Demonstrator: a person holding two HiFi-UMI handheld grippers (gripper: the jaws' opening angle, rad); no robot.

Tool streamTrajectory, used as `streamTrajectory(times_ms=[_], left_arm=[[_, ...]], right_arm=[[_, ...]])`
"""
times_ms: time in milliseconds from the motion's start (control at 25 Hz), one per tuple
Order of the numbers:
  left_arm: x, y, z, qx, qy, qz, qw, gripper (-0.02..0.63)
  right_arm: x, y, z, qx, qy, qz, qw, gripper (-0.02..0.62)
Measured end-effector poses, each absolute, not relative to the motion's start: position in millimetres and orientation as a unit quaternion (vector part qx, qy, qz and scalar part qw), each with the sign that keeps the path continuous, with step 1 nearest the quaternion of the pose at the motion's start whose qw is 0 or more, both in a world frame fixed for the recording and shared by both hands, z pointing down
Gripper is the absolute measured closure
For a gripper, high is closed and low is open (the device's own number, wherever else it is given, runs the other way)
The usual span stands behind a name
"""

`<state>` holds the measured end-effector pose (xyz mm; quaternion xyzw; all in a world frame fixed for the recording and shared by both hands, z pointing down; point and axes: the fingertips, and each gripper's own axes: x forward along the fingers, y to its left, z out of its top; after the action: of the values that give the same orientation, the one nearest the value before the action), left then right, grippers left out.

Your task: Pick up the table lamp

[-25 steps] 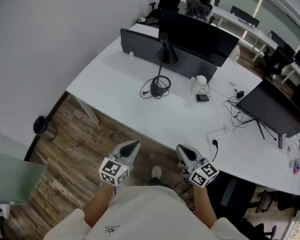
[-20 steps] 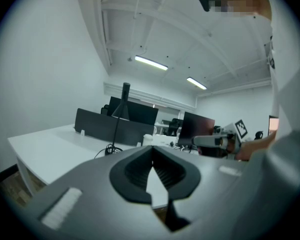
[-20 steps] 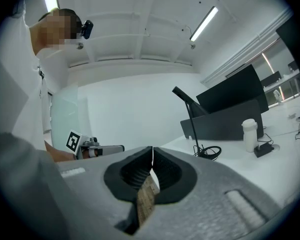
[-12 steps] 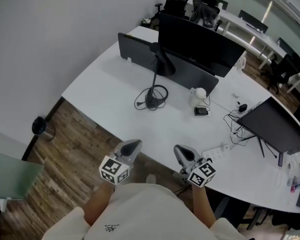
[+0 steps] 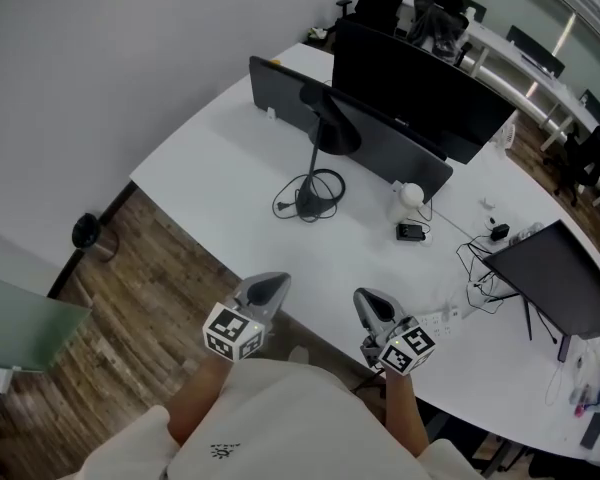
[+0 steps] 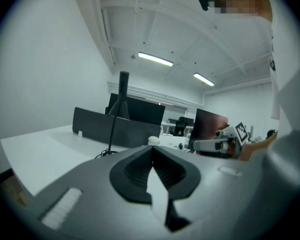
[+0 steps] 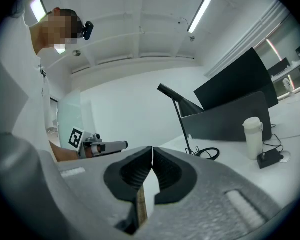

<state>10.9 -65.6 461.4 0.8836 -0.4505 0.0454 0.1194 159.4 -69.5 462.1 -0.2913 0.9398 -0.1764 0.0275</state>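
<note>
While your left gripper (image 5: 268, 288) and right gripper (image 5: 372, 304) hover clenched on nothing at the desk's (image 5: 210, 168) near edge, the table lamp (image 5: 315, 163) stands well ahead, between their lines. Only your right gripper view shows the white bottle (image 7: 252, 138) whole, right of it.

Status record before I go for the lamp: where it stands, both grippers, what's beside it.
target: table lamp, upright on the white desk, cable coiled round its base, untouched
left gripper: shut, empty, by the desk's near edge, apart from the lamp
right gripper: shut, empty, by the near edge
behind lamp: dark divider panel
right of lamp: small white container
</note>
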Motion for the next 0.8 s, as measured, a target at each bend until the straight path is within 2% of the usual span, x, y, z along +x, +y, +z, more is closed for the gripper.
streamTrajectory(times_ms=[560,800], left_arm=[[5,-92,466,0.879,-0.455,0.063,0.132,0.612],[2,-129,474,0.891,-0.432,0.068,0.12,0.612]], right_arm=[[147,-85,460,-0.278,0.939,-0.196,0.055,0.592],[136,-115,457,-0.291,0.94,-0.174,0.046,0.592]])
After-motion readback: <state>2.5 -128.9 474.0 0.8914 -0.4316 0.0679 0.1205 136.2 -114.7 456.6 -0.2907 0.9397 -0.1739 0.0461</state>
